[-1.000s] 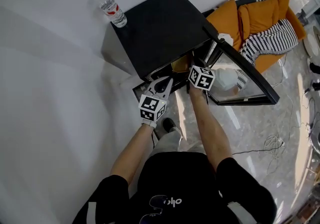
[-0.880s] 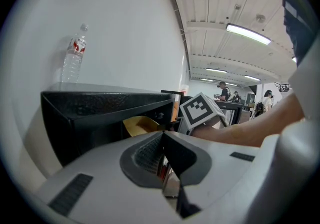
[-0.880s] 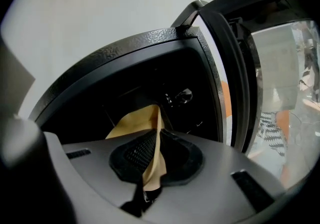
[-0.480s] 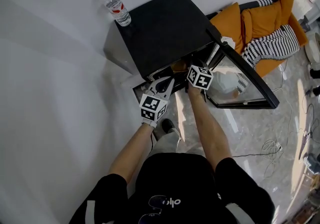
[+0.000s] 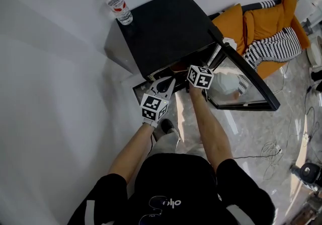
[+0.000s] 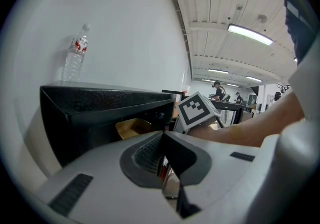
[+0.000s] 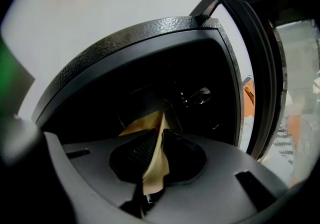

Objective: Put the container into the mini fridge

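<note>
The right gripper (image 7: 158, 137) pinched the brown container (image 7: 136, 126) inside the open mini fridge (image 7: 150, 42). The left gripper (image 6: 163, 139) was closed on nothing.

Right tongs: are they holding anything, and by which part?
Yes. The right tongs are shut on the tan container, pinching its thin edge, at the opening of the mini fridge.
</note>
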Available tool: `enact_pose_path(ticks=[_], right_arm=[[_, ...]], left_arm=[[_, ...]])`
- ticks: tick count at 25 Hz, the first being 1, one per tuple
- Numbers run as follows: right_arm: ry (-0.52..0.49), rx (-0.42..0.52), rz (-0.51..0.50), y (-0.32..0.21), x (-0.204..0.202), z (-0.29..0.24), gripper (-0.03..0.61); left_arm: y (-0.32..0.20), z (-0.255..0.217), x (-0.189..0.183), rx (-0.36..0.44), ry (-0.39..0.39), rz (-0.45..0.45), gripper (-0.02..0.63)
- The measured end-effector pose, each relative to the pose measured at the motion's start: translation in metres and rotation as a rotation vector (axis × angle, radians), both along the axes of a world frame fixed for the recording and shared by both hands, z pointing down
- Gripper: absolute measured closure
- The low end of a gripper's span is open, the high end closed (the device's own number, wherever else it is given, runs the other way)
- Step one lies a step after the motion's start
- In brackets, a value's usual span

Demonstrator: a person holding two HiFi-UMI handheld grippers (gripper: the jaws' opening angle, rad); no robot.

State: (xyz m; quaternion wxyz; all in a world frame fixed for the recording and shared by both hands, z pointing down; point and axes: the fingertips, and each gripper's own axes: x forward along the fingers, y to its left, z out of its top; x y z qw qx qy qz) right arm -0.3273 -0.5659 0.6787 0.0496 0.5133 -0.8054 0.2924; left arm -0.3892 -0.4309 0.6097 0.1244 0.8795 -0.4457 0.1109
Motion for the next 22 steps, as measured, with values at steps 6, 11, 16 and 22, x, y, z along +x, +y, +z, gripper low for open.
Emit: enact_pose_path(ticks=[6, 11, 16, 22], right_arm=[[0.01, 0.016, -0.039, 0.004, -0.001, -0.004, 0.485], [0.012, 0.029, -0.056, 0.014, 0.007, -0.007, 0.472], [0.011, 0.031, -0.065, 0.022, 0.02, -0.008, 0.471], [0.033, 0.051, -0.105, 0.046, 0.039, -0.018, 0.471]], left_arm=[[0.0, 0.001, 0.004, -0.003, 0.007, -0.001, 0.606], [0.002, 0.001, 0.006, -0.005, 0.008, -0.004, 0.606], [0.0, 0.002, 0.01, -0.01, 0.016, -0.021, 0.606], [0.006, 0.002, 0.016, -0.017, 0.018, -0.054, 0.606]])
